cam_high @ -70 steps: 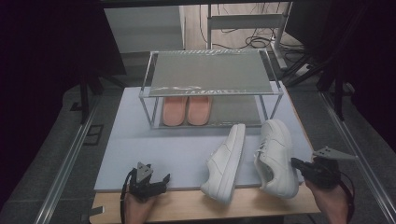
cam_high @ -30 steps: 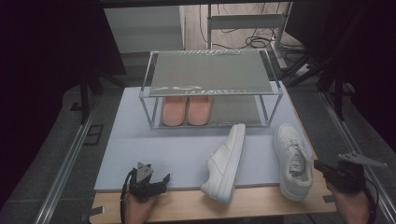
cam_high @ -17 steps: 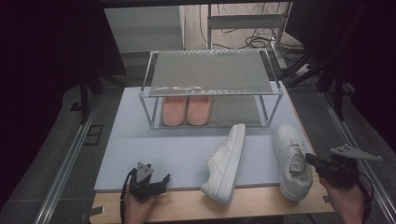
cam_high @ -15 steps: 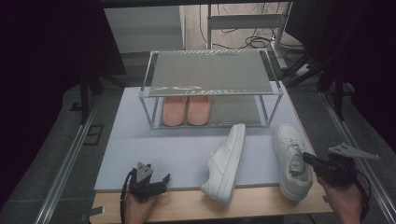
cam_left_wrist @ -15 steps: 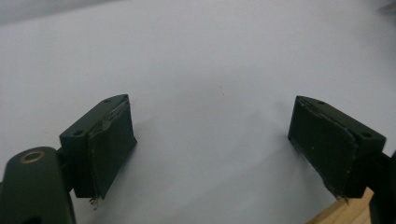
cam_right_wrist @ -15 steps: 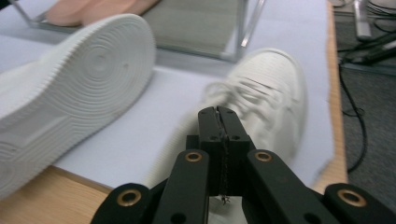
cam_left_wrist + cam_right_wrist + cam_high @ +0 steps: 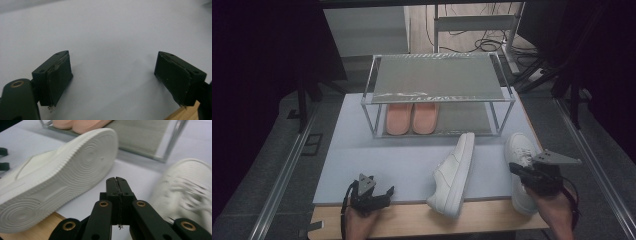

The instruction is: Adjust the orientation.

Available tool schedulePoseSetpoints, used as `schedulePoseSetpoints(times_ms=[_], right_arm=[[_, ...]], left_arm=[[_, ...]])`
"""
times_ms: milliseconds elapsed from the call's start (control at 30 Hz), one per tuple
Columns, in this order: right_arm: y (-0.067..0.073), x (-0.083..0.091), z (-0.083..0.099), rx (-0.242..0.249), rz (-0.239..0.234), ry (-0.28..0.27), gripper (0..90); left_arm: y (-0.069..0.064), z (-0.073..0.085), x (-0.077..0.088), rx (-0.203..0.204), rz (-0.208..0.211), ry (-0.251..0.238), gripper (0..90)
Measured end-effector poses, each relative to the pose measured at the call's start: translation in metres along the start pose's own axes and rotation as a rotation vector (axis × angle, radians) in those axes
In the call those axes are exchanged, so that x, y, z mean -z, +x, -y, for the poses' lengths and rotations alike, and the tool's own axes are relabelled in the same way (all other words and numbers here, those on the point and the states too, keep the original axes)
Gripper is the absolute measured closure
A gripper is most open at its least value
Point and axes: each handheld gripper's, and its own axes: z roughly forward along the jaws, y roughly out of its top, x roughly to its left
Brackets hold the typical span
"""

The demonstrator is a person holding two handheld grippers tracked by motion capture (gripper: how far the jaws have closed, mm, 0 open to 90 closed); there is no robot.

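Right gripper [image 7: 117, 180] is clenched on nothing between the 2 white sneakers [image 7: 452, 172], [image 7: 522, 170]; left gripper [image 7: 120, 75] sits released on the worktop [image 7: 402, 160].

Table is seen from above and behind by the high view, facing forward-down. White mat [image 7: 112, 30] is viewed close and low by the left gripper view. Tipped shoe [image 7: 57, 175] [image 7: 454, 172] and rack [image 7: 160, 142] [image 7: 439, 80] are shared with the right gripper view.
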Motion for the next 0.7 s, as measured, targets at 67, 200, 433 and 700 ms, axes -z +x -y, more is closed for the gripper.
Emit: schedulePoseSetpoints(times_ms=[67,200,433,700], right_arm=[[0.007,-0.006,-0.002,0.01,-0.017,0.005,89.8],[0.021,-0.019,-0.006,0.034,-0.05,0.017,89.8],[0.044,-0.039,-0.012,0.068,-0.098,0.036,89.8],[0.066,-0.061,-0.015,0.094,-0.142,0.051,89.8]], left_arm=[[0.0,0.0,0.0,0.0,0.0,0.0,13.8],[0.0,0.0,0.0,0.0,0.0,0.0,13.9],[0.0,0.0,0.0,0.004,-0.001,-0.004,13.8],[0.0,0.0,0.0,0.004,0.0,-0.003,13.8]])
